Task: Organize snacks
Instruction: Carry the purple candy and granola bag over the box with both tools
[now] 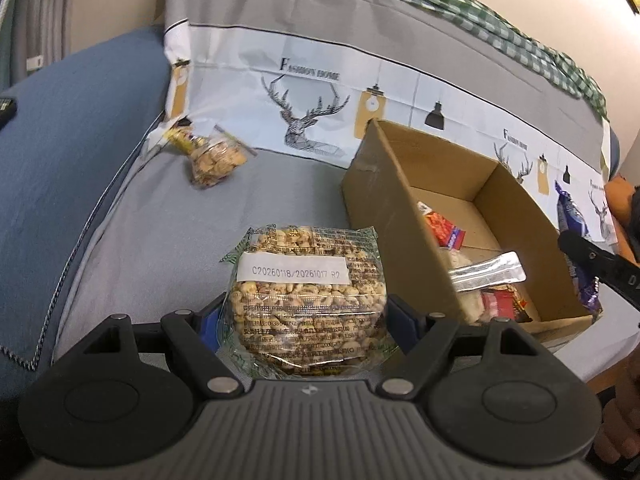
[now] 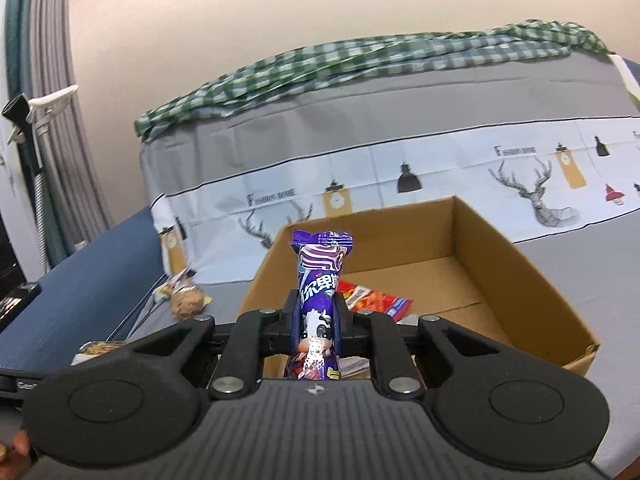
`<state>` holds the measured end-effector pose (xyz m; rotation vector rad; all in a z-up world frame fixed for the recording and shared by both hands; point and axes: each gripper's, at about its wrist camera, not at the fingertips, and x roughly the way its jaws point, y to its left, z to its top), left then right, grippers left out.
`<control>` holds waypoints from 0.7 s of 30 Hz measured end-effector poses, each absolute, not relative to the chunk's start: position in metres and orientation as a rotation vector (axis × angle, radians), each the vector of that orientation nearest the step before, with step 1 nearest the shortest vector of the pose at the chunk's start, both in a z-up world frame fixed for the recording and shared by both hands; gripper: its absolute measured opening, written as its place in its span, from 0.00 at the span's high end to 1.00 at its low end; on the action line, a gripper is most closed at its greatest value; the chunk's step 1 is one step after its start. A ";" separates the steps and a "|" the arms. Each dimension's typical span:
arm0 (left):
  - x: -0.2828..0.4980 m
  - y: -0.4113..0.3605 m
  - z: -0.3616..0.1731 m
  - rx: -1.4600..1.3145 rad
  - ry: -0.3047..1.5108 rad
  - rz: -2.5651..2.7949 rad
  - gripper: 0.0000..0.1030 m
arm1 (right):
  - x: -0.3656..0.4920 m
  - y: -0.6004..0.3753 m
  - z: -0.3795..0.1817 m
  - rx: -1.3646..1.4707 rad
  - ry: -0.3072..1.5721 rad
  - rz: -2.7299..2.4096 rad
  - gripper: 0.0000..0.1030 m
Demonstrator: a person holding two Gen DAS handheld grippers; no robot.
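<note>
My left gripper is shut on a clear pack of puffed nut snacks with a white date label, held just above the grey seat cover. To its right stands an open cardboard box holding a red packet, a silver pouch and other snacks. My right gripper is shut on a purple wrapped snack that stands upright over the box's near left corner. The same purple snack shows at the box's right side in the left wrist view.
Another clear snack bag lies against the sofa back at the far left, also seen as the small bag. A deer-print cover and a green checked cloth drape the backrest. A blue armrest rises on the left.
</note>
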<state>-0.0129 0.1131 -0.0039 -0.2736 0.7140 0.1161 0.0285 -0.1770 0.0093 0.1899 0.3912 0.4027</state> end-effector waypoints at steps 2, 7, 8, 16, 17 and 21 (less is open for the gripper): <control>-0.010 0.107 0.003 -0.258 0.711 0.109 0.19 | 0.031 -0.182 0.009 0.202 0.388 0.394 0.85; -0.004 0.090 0.017 -0.233 0.691 0.086 0.19 | 0.036 -0.191 0.009 0.229 0.383 0.375 0.85; -0.002 0.087 0.019 -0.230 0.688 0.082 0.19 | 0.037 -0.192 0.009 0.233 0.383 0.374 0.85; 0.011 0.063 0.040 -0.228 0.658 0.048 0.19 | 0.041 -0.200 0.008 0.252 0.380 0.345 0.85; 0.013 0.060 0.043 -0.229 0.649 0.043 0.19 | 0.042 -0.201 0.009 0.253 0.378 0.337 0.85; 0.027 0.045 0.062 -0.234 0.606 0.012 0.19 | 0.046 -0.204 0.009 0.256 0.376 0.298 0.85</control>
